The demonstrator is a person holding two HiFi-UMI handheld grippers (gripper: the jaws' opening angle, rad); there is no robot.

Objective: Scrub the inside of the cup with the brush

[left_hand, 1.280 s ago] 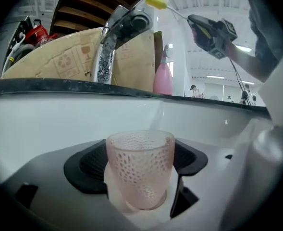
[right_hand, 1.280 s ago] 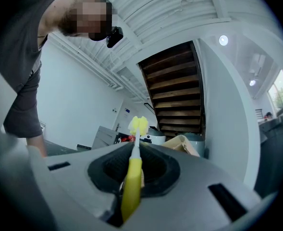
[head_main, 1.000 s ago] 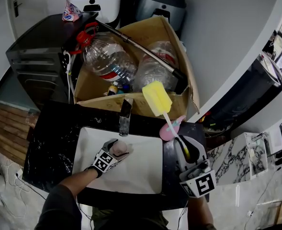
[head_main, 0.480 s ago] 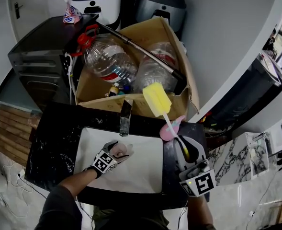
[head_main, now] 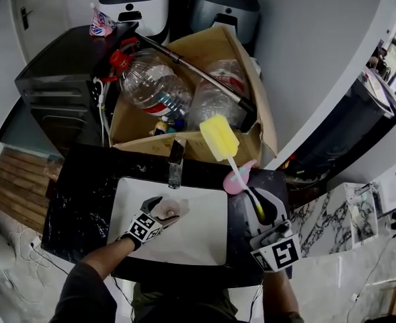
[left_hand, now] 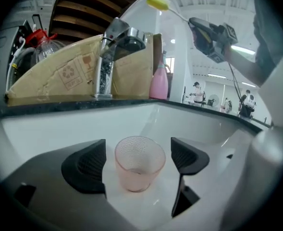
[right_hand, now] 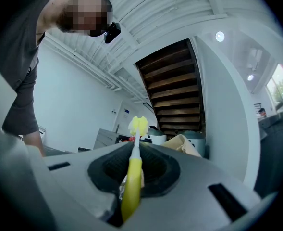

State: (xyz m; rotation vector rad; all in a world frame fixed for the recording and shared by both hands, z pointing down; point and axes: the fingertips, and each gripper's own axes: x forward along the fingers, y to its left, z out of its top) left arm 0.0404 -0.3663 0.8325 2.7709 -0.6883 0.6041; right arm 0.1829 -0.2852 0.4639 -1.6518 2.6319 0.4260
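White sink (head_main: 204, 244) sits under my left gripper (left_hand: 137, 150), whose jaws have just been opening and now stand wide on either side of the upright pink cup (left_hand: 139, 163) (no contact). My right gripper (right_hand: 134, 170) clamps the yellow brush (head_main: 219, 137). Beyond the left gripper, a cardboard box (left_hand: 74, 76) bears a recycling mark; its lettering is unreadable.

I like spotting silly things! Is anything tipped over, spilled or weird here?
Nothing is spilled: the see-through pink plastic cup stands upright in the white sink. The odd bit is the open brown cardboard box right behind the metal tap, stuffed with big clear plastic bottles, all jumbled.
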